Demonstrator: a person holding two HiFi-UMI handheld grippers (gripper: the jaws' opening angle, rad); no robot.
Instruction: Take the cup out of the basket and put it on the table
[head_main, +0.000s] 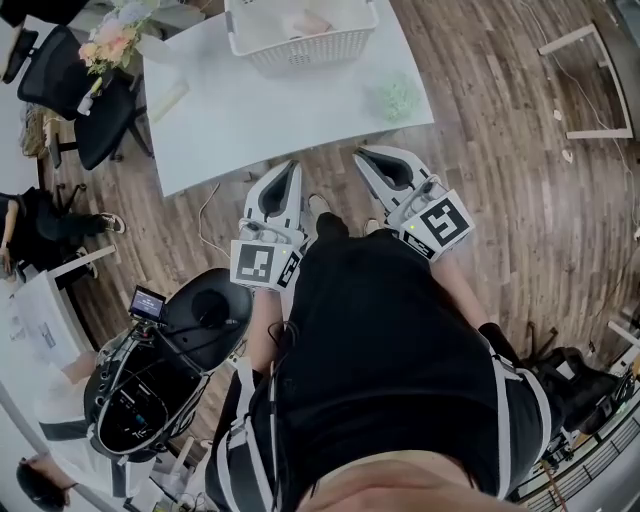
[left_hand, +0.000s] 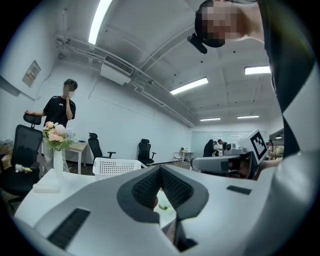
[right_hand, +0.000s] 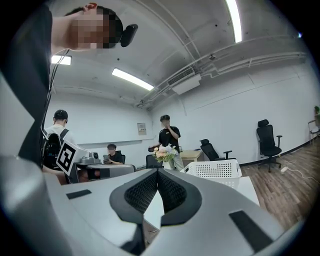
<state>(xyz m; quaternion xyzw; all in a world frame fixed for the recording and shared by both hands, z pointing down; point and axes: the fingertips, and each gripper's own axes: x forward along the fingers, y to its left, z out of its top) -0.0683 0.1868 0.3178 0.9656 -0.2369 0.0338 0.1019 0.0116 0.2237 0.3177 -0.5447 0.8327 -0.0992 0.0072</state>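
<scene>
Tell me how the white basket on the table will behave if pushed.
The basket looks like thin perforated plastic, so probably light with slightly flexible walls. On the smooth white table it would likely slide rather than tip, being wide and low.

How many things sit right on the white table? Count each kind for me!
white basket: 1
vase of flowers: 1
pale block: 1
green crumpled thing: 1
Total: 4
</scene>
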